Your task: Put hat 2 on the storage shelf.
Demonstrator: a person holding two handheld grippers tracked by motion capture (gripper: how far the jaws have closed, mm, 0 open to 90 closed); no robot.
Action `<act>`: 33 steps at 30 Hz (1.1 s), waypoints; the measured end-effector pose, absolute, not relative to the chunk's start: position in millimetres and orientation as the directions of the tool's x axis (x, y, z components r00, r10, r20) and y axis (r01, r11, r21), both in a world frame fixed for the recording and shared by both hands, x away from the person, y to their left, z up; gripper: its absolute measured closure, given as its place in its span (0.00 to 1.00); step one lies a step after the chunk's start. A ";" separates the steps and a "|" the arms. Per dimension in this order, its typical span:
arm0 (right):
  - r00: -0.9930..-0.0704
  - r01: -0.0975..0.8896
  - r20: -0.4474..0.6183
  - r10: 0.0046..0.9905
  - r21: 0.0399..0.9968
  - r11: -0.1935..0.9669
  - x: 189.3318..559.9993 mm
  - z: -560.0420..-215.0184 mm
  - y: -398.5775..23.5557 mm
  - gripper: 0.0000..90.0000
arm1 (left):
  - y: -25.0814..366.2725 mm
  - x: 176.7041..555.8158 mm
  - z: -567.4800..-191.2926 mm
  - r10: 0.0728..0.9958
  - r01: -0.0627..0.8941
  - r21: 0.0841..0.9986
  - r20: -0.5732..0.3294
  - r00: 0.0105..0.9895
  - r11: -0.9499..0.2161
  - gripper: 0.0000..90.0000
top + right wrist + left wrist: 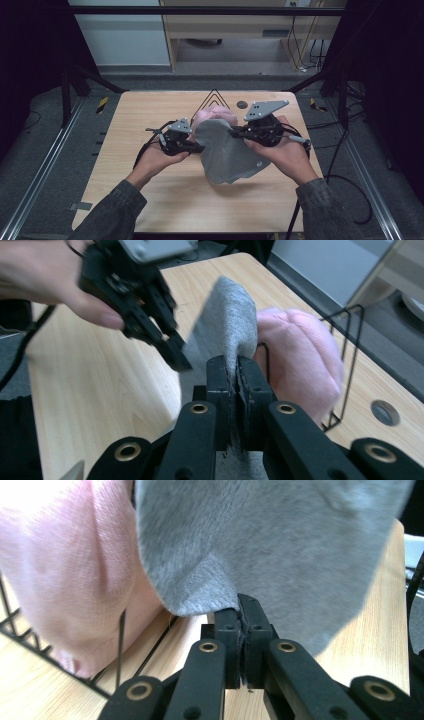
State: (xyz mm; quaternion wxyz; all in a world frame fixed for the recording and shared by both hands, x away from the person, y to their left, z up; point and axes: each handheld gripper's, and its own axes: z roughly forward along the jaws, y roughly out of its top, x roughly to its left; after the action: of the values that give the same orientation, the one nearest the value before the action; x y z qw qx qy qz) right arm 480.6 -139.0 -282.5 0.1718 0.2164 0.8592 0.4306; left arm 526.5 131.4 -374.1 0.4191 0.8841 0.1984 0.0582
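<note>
A grey cloth (230, 155) hangs above the wooden table (150, 200), held up between my two grippers. My left gripper (200, 148) is shut on the cloth's left edge; in the left gripper view the jaws (241, 605) meet on a corner of the grey cloth (280, 545). My right gripper (232, 132) is shut on the upper right edge, with the grey cloth (225, 320) rising out of its closed jaws (235, 365). In the right gripper view the left gripper (182, 362) touches the cloth's far edge. A pink cloth (215, 116) lies bunched behind it.
The pink cloth (305, 355) rests against a black wire stand (214, 95) at the table's far middle. A round dark grommet (242, 104) sits in the tabletop to the right of the stand. Bare wood lies at the table's front and left.
</note>
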 end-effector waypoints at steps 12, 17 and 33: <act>-0.798 0.255 -0.093 0.595 0.843 0.474 487.5 -276.8 -153.7 0.96 | 146.8 518.2 -321.0 0.454 0.282 0.752 0.025 0.891 -0.596 0.98; -0.790 0.243 -0.096 0.605 0.858 0.452 489.7 -268.0 -150.8 0.96 | 151.3 518.2 -302.3 0.473 0.273 0.758 0.053 0.879 -0.593 0.98; -0.765 0.236 -0.040 0.643 0.912 0.337 517.7 -227.9 -154.1 0.96 | 158.8 532.4 -245.2 0.541 0.253 0.809 0.093 0.836 -0.530 0.98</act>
State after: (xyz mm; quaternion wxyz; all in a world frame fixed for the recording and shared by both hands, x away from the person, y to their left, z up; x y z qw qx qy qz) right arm 517.7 -154.1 -227.9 0.2020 0.2773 0.7922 0.5047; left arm 532.4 158.8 -245.2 0.4259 0.8582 0.2314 0.1690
